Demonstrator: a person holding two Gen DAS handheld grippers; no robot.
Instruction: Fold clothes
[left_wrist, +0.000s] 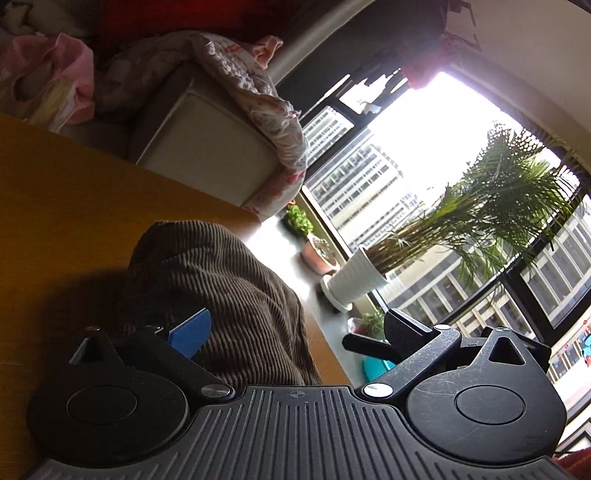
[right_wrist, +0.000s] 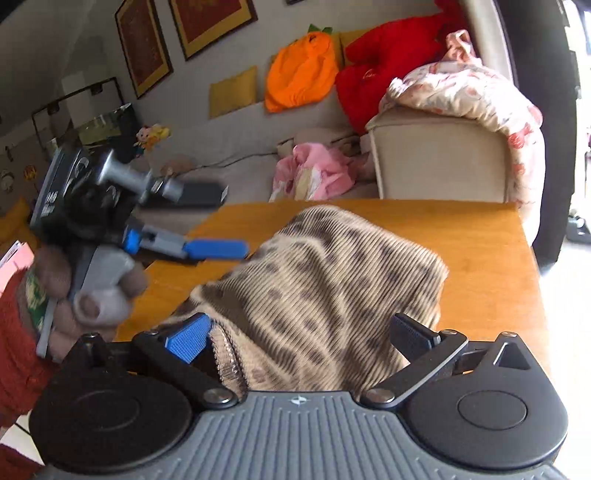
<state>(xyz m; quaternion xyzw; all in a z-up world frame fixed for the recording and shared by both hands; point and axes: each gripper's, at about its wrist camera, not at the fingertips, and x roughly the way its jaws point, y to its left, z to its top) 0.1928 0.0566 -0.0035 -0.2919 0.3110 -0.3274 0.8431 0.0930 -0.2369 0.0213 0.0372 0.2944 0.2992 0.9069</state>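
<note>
- In the right wrist view the ribbed, spotted beige garment (right_wrist: 325, 295) lies in a bunched heap on the wooden table (right_wrist: 487, 266), filling the centre and lower centre of the frame.
- Its long axis runs from the lower left up toward the upper right, and its rounded end points to the far table edge.
- The right gripper (right_wrist: 299, 338) stands wide open; the cloth lies between the blue pad (right_wrist: 186, 339) and the black pad (right_wrist: 410, 332), but neither presses it.
- The left gripper (right_wrist: 218, 249) is at centre left, held by a hand (right_wrist: 92, 299); it is blurred, so probably its fingers are together, but one cannot tell.
- In the left wrist view the left gripper (left_wrist: 295, 332) is spread wide, with the garment (left_wrist: 221, 295) beside its blue pad.
</note>
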